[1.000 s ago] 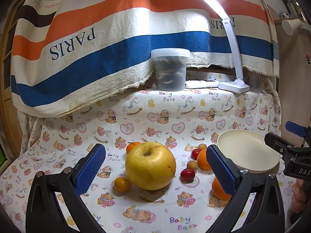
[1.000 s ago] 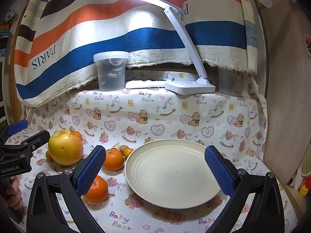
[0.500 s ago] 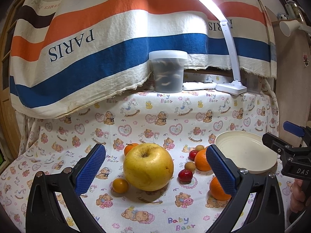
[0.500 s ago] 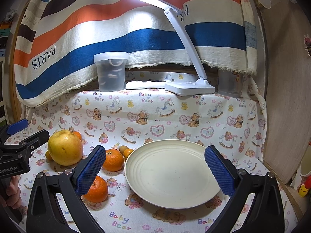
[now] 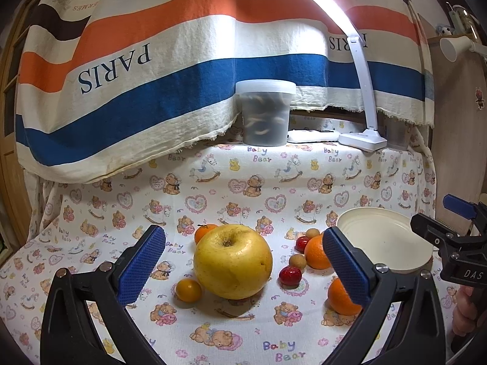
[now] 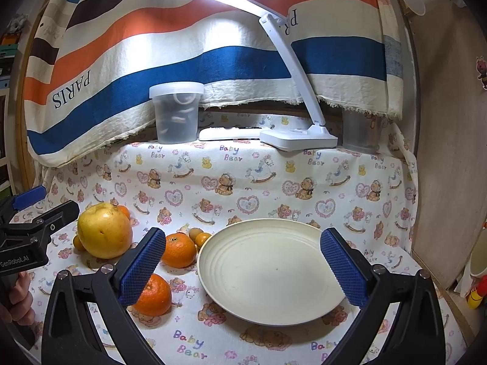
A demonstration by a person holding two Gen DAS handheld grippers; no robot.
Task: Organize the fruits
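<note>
A big yellow apple-like fruit [image 5: 232, 261] sits on the bear-print cloth, straight ahead of my open left gripper [image 5: 243, 269]; it also shows in the right wrist view [image 6: 104, 230]. Around it lie two oranges [image 5: 316, 251] [image 5: 342, 296], a small yellow-orange fruit [image 5: 188, 290], red cherry-like fruits [image 5: 290, 275] and small brown ones [image 5: 297, 261]. An empty cream plate [image 6: 271, 273] lies between the fingers of my open right gripper [image 6: 242, 269], with oranges [image 6: 178, 249] [image 6: 153, 295] to its left.
At the back stand a lidded plastic tub [image 5: 265, 112], a white desk lamp [image 6: 298, 138] and a striped PARIS cloth [image 5: 121, 60]. A wooden panel [image 6: 450, 152] closes the right side. A cup [image 6: 479, 258] stands off the table's right edge.
My left gripper has drifted slightly, so the yellow fruit sits a little higher and nearer the middle of its view. The right gripper view is almost unchanged.
</note>
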